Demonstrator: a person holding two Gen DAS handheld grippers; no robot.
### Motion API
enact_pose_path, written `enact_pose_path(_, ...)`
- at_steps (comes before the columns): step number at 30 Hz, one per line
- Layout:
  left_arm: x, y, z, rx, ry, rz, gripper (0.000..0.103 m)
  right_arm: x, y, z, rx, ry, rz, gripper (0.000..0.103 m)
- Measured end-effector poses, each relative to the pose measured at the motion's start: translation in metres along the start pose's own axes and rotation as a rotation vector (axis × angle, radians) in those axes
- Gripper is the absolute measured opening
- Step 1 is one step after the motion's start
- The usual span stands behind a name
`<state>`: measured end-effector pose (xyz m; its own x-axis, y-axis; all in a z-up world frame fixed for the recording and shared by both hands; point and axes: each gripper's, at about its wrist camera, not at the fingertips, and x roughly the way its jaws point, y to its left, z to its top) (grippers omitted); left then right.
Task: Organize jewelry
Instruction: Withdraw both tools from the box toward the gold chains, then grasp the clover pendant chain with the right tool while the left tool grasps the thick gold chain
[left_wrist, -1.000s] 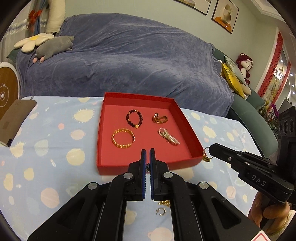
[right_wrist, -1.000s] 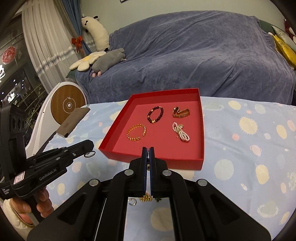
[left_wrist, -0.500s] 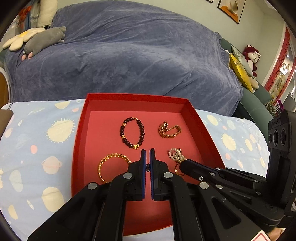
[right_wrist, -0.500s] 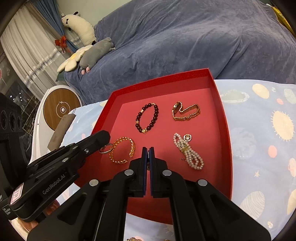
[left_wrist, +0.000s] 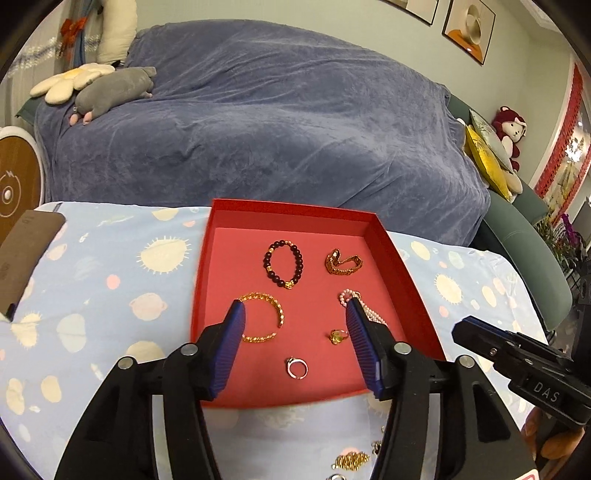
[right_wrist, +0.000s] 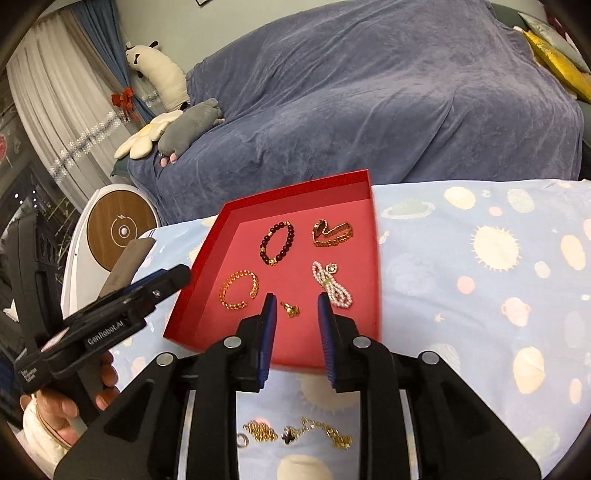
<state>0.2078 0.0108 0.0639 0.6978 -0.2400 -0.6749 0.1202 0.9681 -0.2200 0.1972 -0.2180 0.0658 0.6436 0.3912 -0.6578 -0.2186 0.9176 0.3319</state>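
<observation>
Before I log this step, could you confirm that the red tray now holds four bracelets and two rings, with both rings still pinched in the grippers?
Not quite. The red tray does hold four bracelets and two rings, but the left wrist view shows the silver ring and gold ring lying loose on its floor. The left gripper and right gripper are opening, nothing pinched.

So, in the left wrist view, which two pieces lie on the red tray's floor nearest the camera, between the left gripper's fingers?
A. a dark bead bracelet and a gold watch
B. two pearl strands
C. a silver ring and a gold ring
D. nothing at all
C: the silver ring and the gold ring lie loose on the red tray, in front of the bracelets, touching neither finger.
</observation>
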Motion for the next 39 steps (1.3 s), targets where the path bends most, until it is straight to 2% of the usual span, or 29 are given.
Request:
enact_pose_path(1, -0.011, 0.0, -0.005, -0.004, -0.009, 0.005, 0.06, -0.011, 0.001, -0.008, -0.016, -0.009, -0.017, 0.034)
enact_pose_path(2, -0.02, 0.001, -0.01, -0.006, -0.013, 0.009, 0.06, -0.02, 0.003, -0.016, -0.026, -0.018, -0.031, 0.036)
enact_pose_path(7, -0.052, 0.004, -0.05, -0.008, -0.014, 0.045, 0.064, -0.047, 0.001, -0.062, -0.038, 0.004, -0.066, 0.036)
enact_pose_path(12, -0.055, 0.004, -0.086, -0.008, 0.046, 0.035, 0.064, -0.04, -0.002, -0.094, -0.043, 0.052, -0.08, 0.036)
enact_pose_path(17, -0.039, 0.001, -0.105, 0.031, 0.106, 0.048, 0.064, -0.013, -0.002, -0.103, -0.075, 0.101, -0.107, 0.036)
enact_pose_path(24, -0.027, -0.002, -0.117, 0.057, 0.14, 0.039, 0.064, 0.023, -0.004, -0.109, -0.099, 0.152, -0.146, 0.036)
enact_pose_path(30, -0.017, -0.003, -0.12, 0.047, 0.176, 0.028, 0.069, 0.035, -0.001, -0.108, -0.128, 0.151, -0.154, 0.036)
enact_pose_path(31, -0.016, -0.004, -0.121, 0.05, 0.177, 0.029, 0.069, 0.036, 0.0, -0.108, -0.136, 0.15, -0.157, 0.036)
enact_pose_path(36, -0.014, -0.008, -0.122, 0.058, 0.184, 0.022, 0.069, 0.038, 0.005, -0.111, -0.195, 0.149, -0.187, 0.009)
enact_pose_path(39, -0.01, -0.012, -0.122, 0.067, 0.19, 0.019, 0.069, 0.035, 0.005, -0.113, -0.199, 0.153, -0.191, 0.006)
